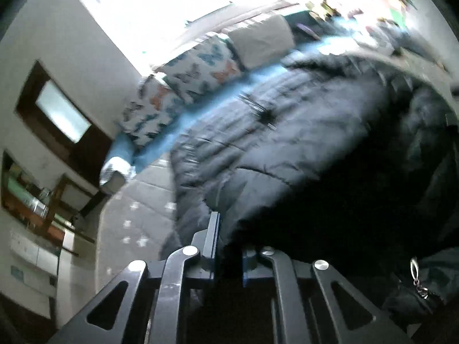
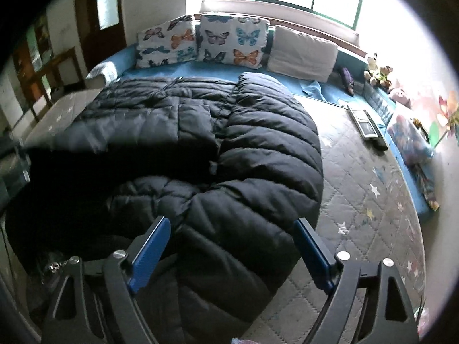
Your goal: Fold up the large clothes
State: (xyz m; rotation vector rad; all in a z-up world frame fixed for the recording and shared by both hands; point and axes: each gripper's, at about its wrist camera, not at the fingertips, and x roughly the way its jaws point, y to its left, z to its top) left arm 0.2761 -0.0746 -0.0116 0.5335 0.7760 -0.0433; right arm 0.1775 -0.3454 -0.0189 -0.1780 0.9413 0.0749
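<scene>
A big black quilted puffer jacket [image 2: 246,149] lies spread on the grey star-patterned mattress [image 2: 373,200], one part folded over the near side. My right gripper [image 2: 232,226] is open, its blue-padded fingers [image 2: 152,246] straddling the jacket's near fold just above it. In the left wrist view the jacket [image 1: 272,132] fills the middle, blurred. My left gripper [image 1: 229,229] is shut on a dark edge of the jacket, lifted and tilted. A metal zipper pull [image 1: 416,278] hangs at lower right.
Butterfly cushions [image 2: 229,40] and a grey pillow [image 2: 304,51] line the far side under the window. A remote and a tablet-like device [image 2: 364,123] lie on the mattress at right. Plush toys [image 2: 378,71] sit in the far right corner. Shelves and a door stand at left.
</scene>
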